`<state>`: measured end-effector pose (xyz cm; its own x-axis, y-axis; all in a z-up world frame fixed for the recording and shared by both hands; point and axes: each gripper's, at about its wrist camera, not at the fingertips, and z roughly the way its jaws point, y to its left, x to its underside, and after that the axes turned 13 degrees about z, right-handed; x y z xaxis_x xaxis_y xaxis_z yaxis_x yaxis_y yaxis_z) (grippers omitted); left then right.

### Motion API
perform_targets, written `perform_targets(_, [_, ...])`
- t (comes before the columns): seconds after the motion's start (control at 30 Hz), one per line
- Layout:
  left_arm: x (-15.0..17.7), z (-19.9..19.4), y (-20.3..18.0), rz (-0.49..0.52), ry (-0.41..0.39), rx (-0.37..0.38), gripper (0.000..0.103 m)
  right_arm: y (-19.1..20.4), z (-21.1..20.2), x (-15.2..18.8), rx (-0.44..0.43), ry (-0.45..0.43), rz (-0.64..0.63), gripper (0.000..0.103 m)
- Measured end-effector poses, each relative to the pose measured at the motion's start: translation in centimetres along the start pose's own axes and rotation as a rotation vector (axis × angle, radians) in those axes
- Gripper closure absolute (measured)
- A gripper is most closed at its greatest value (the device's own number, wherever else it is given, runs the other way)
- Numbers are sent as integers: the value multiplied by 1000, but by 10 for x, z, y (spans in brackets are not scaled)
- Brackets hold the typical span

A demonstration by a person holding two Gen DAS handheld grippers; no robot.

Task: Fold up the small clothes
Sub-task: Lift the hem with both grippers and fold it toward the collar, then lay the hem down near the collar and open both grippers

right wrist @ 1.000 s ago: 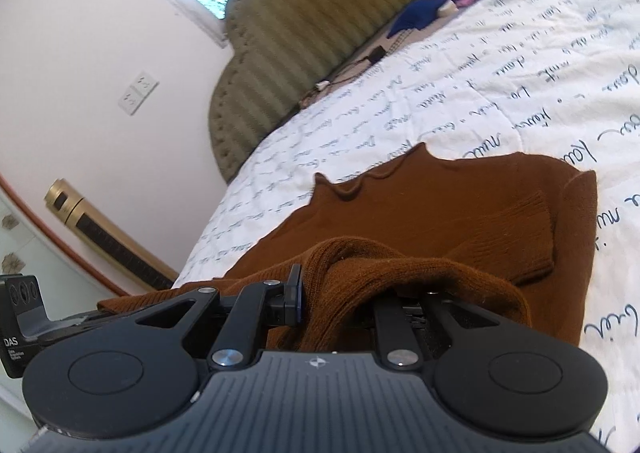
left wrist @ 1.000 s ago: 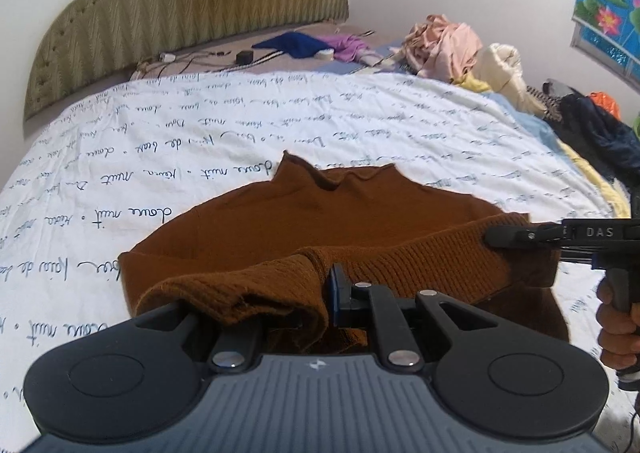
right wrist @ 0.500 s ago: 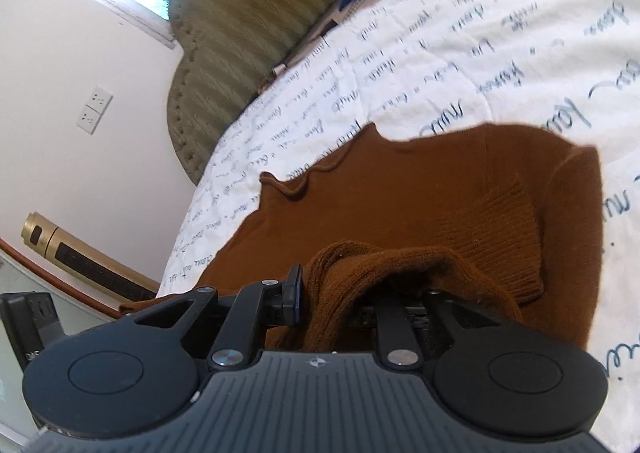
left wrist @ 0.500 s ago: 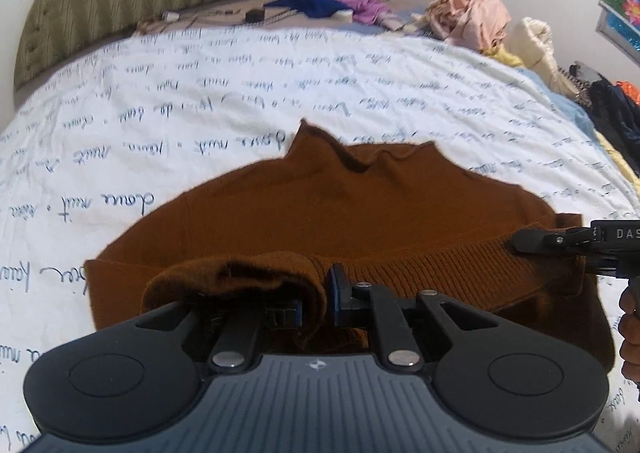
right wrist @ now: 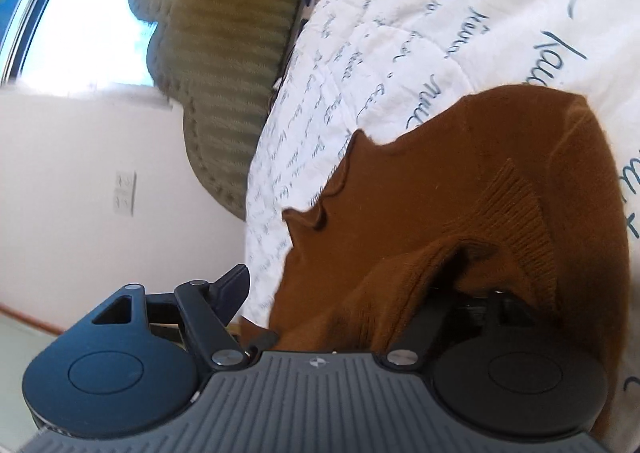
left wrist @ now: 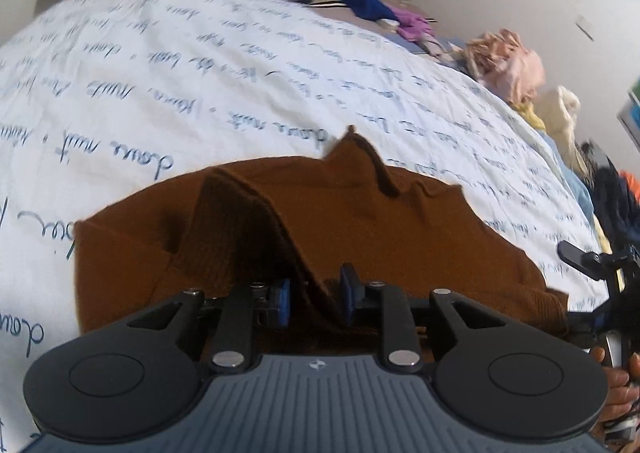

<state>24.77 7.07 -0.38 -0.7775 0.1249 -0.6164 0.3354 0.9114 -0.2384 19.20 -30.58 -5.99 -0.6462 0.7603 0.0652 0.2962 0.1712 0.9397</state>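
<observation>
Rust-brown knitted sweater [left wrist: 320,221] lay on the script-printed white quilt [left wrist: 200,65]; left gripper [left wrist: 314,295] and right gripper [right wrist: 360,305] were opening, hem slack between the jaws. Best let go cleanly, lifting straight away.

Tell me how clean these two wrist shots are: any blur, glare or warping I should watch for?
Left wrist view: motion blur smears the quilt's script and the far clothes pile; the brown sweater stays readable; fisheye bends the bed edge. Right wrist view: the window is blown out to glare, the headboard is streaked with blur, and the scene is tilted steeply.
</observation>
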Motion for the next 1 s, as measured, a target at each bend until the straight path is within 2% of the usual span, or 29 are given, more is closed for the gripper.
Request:
perform_targets(0.17, [3,3,5,-14,-4,-62,79,0,3,-6,-44,1,62,17])
perform_targets(0.33, [7,3,10,-27,-9,-78,79,4,-4,-11,-63,-38,58,14])
perform_targets(0.4, [7,2,11,-38,-17,-89,79,4,-7,-13,-83,-62,57,9])
perform_targets(0.5, [7,-5,13,-44,-40,-141,79,2,-11,-16,-75,-87,60,8])
perform_targets(0.57, [6,-11,14,-34,-64,-219,79,2,-10,-15,-51,-92,43,8])
perform_targets(0.67, [7,-21,25,-44,-86,-315,79,8,-9,-9,32,-137,-34,8])
perform_targets(0.77, [9,-32,48,-117,-82,-364,79,16,-4,-2,112,-183,-120,8])
perform_targets(0.9, [18,-43,64,-136,-65,-347,79,30,5,18,114,-136,-245,8])
perform_targets(1.0, [25,-45,62,-90,-49,-305,79,47,22,45,183,-70,-394,8])
